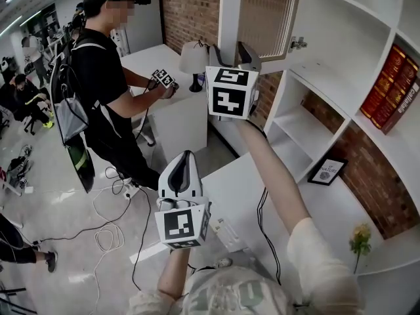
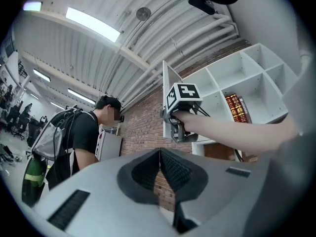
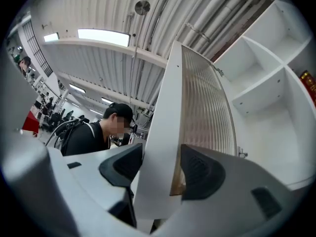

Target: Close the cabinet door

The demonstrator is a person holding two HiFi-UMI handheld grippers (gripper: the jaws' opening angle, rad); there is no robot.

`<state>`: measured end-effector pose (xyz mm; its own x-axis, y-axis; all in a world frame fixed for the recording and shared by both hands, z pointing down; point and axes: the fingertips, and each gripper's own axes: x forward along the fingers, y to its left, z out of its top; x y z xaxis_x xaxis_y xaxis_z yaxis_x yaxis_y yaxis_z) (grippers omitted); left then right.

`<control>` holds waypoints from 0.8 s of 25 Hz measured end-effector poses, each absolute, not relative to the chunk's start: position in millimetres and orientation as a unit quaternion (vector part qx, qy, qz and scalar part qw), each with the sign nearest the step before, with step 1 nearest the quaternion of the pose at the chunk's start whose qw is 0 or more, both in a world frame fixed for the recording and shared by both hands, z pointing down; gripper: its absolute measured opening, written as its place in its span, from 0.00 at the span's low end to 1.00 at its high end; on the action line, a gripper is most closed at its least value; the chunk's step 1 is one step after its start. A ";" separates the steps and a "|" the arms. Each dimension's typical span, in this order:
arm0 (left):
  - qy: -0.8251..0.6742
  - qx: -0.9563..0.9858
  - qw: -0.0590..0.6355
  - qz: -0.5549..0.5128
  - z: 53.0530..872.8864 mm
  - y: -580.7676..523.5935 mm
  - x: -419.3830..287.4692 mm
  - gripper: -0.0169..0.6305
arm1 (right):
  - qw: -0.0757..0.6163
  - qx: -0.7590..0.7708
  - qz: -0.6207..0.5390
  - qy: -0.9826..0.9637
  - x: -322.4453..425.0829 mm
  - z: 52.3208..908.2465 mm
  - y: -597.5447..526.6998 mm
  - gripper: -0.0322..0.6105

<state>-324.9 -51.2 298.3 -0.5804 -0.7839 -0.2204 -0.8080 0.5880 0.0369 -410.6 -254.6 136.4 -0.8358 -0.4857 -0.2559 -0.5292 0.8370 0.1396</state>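
The cabinet door [image 1: 262,12], a white frame round ribbed glass, stands swung out from the white cabinet [image 1: 341,38]. My right gripper [image 1: 230,52] is raised to the door's free edge. In the right gripper view the white edge of the door [image 3: 163,132] stands between the wide jaws of that gripper [image 3: 160,164], with the pads [image 3: 197,169] close on either side. The left gripper [image 1: 186,159] hangs lower, away from the door, with its pads [image 2: 173,169] together and nothing held. From the left gripper view I see the door [image 2: 168,83] and the right gripper [image 2: 177,130] at it.
A person [image 1: 98,77] in black with a backpack stands left, holding another marker cube by a white counter with a lamp [image 1: 194,58]. Books [image 1: 394,87] fill a right shelf. A framed picture [image 1: 326,171] and a flower [image 1: 359,238] sit low. Cables lie on the floor.
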 end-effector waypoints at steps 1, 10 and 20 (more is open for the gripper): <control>0.885 -0.451 0.093 0.066 298.0 -54.4 -324.1 0.05 | 0.106 -0.266 0.101 0.953 -410.6 137.0 -256.5 0.42; 0.875 -0.469 0.096 0.069 296.1 -70.2 -316.9 0.05 | 0.112 -0.265 0.099 0.952 -409.0 137.5 -253.7 0.42; 0.873 -0.473 0.090 0.079 290.8 -72.9 -312.9 0.05 | 0.095 -0.251 0.082 0.960 -394.6 136.2 -250.9 0.42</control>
